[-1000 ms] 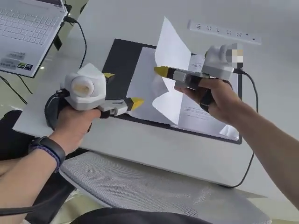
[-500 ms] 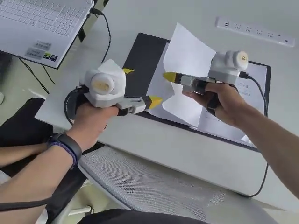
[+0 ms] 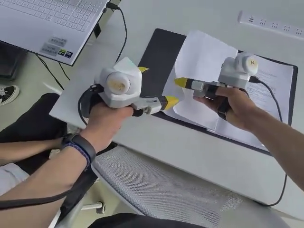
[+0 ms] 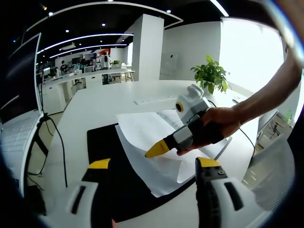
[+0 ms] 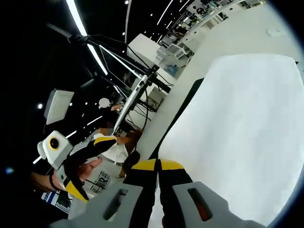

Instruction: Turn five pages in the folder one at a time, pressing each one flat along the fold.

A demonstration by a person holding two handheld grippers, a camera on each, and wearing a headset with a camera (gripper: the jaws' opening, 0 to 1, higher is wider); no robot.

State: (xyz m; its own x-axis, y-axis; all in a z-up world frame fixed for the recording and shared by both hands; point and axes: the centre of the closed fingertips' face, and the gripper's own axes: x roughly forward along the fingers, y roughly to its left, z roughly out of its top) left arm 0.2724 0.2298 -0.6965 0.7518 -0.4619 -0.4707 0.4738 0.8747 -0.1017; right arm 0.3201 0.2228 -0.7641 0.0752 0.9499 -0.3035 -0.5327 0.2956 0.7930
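Over the folder [image 3: 159,52] on the bench [image 3: 166,142], the right hand-held gripper [image 3: 181,82] is clenching a lifted page [image 3: 204,57], seemingly to swing it leftward; the left hand-held gripper [image 3: 156,85] is hovering released, ready for pressing.

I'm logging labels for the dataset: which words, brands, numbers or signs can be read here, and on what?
No text is legible.
Printed lines on the right-hand page of the folder: too small and blurred to read.
Stickers on the laptop: too small to read.
Legends on the laptop keys: too small to read.
Power strip: no readable marking.
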